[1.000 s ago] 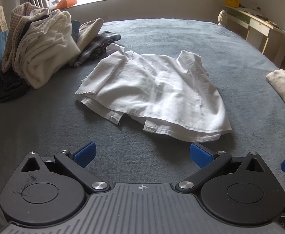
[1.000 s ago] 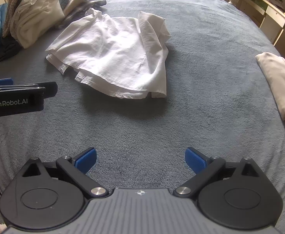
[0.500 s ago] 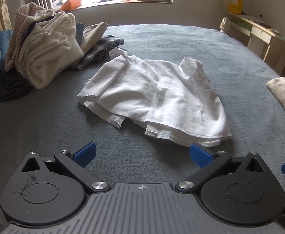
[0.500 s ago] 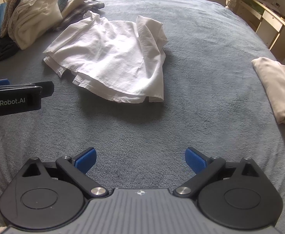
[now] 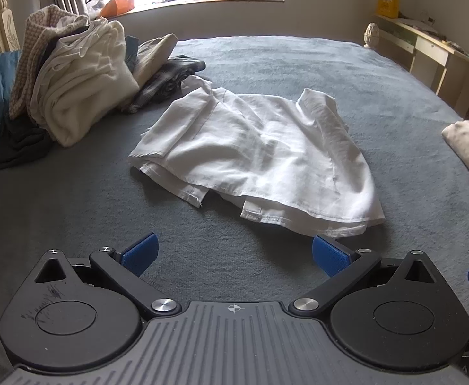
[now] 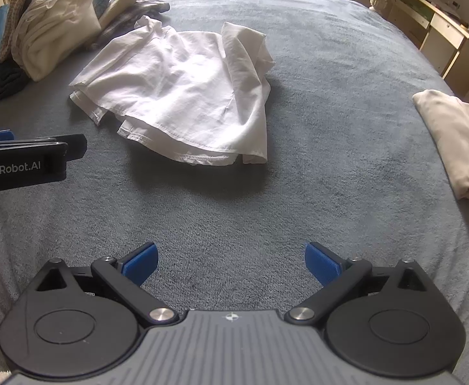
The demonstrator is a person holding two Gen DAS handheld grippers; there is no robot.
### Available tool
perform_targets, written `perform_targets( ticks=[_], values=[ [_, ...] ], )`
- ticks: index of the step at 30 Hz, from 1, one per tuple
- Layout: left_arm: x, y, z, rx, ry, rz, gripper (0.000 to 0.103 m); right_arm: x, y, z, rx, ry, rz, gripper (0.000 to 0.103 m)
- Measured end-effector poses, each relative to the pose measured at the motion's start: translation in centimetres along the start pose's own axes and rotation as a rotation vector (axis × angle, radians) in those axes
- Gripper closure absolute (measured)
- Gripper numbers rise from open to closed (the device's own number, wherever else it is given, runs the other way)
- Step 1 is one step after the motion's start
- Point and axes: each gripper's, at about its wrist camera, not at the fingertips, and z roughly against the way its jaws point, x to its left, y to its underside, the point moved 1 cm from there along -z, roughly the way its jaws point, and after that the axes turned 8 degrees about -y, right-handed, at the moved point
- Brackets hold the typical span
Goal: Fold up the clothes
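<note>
Approach step: left gripper [image 5: 232,253] and right gripper [image 6: 231,263], jaws wide and empty, face the white shirt [image 5: 260,157] ahead; next, pinching its near hem.

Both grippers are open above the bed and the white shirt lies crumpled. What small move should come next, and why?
Probably bring the left gripper forward and down to the near hem of the white shirt. The hem lies just ahead of its open fingers, and the right gripper is farther back over the bare bed.
</note>
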Motion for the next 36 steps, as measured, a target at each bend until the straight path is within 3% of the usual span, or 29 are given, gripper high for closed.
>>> perform_targets(
  ticks=[36],
  values=[
    [0.70, -0.31, -0.25, 0.035, -0.006, 0.012, 0.000, 0.59, 0.62, -0.33, 0.007, 0.006, 0.007, 0.003]
  ],
)
